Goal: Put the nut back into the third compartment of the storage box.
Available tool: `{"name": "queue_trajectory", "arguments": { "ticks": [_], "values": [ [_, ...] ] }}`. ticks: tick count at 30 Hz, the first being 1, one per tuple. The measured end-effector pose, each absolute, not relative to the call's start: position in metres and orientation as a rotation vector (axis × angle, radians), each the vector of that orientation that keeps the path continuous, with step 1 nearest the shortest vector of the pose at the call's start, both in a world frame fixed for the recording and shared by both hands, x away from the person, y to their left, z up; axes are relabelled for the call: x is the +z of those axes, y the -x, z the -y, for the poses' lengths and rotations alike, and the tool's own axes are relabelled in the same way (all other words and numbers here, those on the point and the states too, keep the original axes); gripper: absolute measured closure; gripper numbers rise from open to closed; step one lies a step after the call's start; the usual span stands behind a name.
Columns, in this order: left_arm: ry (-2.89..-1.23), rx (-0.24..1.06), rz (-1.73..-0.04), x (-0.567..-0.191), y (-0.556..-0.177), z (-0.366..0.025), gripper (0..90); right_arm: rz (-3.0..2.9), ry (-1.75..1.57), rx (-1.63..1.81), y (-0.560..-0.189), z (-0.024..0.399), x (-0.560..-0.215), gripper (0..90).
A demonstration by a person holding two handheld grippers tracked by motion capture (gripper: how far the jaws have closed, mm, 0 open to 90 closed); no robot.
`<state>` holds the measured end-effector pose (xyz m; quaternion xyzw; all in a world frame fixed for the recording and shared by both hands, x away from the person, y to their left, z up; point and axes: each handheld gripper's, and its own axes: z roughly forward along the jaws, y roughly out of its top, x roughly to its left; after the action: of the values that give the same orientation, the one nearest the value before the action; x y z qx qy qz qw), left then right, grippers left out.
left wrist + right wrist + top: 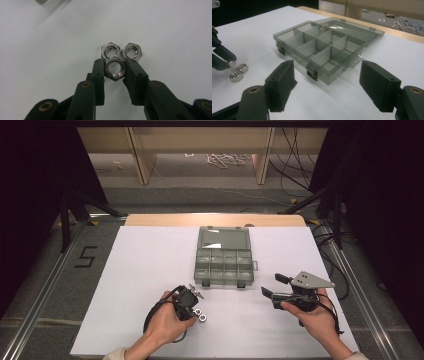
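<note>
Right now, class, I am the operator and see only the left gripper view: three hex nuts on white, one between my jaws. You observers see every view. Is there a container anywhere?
Observer: Yes. A smoky clear compartment box lies on the table farther from you, its lid open flat behind it.
Operator: My left gripper grips one hex nut. Is anything already in the box?
Observer: The right gripper view shows its compartments empty.
Operator: And my other hand?
Observer: The right gripper is held right of the box, jaws wide open, holding nothing.
</note>
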<state>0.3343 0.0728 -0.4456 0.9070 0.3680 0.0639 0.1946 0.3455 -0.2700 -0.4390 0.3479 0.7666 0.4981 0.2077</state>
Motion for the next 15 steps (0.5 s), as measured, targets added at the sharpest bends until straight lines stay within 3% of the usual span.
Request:
{"name": "queue_trajectory", "arguments": {
  "ticks": [15],
  "values": [
    [-2.353, 0.292, -1.005, -0.432, -0.336, -0.077, 70.3, -2.120, -0.954, 1.403, -0.344, 0.269, -0.438, 29.0]
  ]
}}
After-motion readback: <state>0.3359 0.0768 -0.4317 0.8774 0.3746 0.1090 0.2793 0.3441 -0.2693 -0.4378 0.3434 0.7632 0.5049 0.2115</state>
